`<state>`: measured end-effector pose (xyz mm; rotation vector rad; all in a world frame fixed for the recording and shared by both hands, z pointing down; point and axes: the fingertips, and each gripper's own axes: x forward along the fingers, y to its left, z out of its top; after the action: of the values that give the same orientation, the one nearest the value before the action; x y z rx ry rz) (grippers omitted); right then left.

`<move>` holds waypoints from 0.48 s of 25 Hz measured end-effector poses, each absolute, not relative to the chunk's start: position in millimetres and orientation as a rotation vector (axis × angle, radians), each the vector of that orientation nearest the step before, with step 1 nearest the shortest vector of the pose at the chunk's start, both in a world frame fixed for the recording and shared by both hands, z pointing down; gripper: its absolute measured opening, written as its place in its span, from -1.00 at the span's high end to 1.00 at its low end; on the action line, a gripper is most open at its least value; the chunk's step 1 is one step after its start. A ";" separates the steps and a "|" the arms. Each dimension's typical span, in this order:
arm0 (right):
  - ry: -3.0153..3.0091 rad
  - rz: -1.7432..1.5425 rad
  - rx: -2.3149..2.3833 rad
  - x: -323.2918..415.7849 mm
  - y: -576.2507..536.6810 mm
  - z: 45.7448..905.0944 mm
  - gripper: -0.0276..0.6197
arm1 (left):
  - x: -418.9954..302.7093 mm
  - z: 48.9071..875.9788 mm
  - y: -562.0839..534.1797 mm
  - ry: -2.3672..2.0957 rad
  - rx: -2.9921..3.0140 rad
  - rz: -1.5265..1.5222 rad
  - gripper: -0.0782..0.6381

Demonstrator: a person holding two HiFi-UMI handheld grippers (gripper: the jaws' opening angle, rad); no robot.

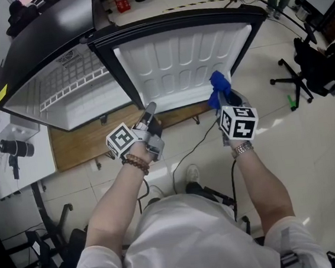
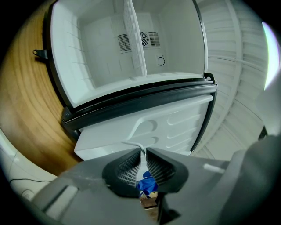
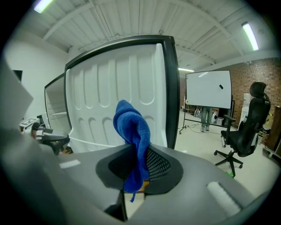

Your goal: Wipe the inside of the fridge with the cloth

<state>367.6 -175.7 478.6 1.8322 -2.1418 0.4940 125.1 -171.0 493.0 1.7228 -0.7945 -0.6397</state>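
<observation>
Fridge: a small fridge [image 1: 64, 114] [image 2: 105, 57] with a black shell and a white interior stands open on a wooden board [image 1: 79, 142] [image 2: 24, 110].
Inside the fridge: a white wire shelf [image 1: 70, 87] [image 2: 134, 39] crosses the cavity, and a round vent [image 2: 141, 39] sits in the back wall. Nothing else in the cavity can be made out.
Door: the door [image 1: 177, 58] [image 2: 175, 125] [image 3: 109, 83] is swung wide. Its white moulded liner faces the person, and a black gasket frames it. A thin white rail [image 3: 90, 141] [image 2: 131, 143] runs across the lower part of the liner.
Cloth: the cloth [image 1: 219, 86] [image 3: 131, 125] [image 2: 147, 184] is bright blue, with a fine knobbly weave. It is bunched into a soft fold that stands up above the right jaws, and a short tail hangs below them.
Cloth's place: it is in the right gripper, just in front of the door liner near the door's free edge and outside the cavity. Whether it touches the liner cannot be told.
Right gripper: the right gripper [image 1: 226, 100] [image 3: 138, 151] has its jaws pressed together on the cloth.
Left gripper: the left gripper [image 1: 150, 111] [image 2: 143, 154] [image 3: 50, 140] has its jaws all but together, pinching the rail at the door's lower edge.
Room: an office chair [image 1: 303, 68] [image 3: 246, 127] and a whiteboard [image 3: 208, 90] stand well apart from the fridge.
</observation>
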 end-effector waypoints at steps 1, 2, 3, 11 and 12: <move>-2.134 0.493 1.841 372.7 -176.3 478.6 0.74 | 124.5 493.9 -171.1 -0.800 1.720 -0.637 0.70; -2.127 0.491 1.848 377.2 -176.8 478.7 0.74 | 124.3 494.3 -171.2 -0.803 1.718 -0.636 0.69; -2.120 0.489 1.855 381.4 -177.3 478.9 0.74 | 124.3 494.4 -171.2 -0.804 1.717 -0.635 0.68; -2.083 0.475 1.912 409.9 -179.7 474.7 0.74 | 127.5 491.4 -173.2 -0.787 1.711 -0.648 0.70; -2.085 0.471 1.920 412.3 -178.7 472.3 0.74 | 127.5 490.8 -173.6 -0.784 1.711 -0.652 0.70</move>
<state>412.3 -178.7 472.3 1.9201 -2.0850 0.4713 127.5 -173.6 490.8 1.7113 -0.7842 -0.6520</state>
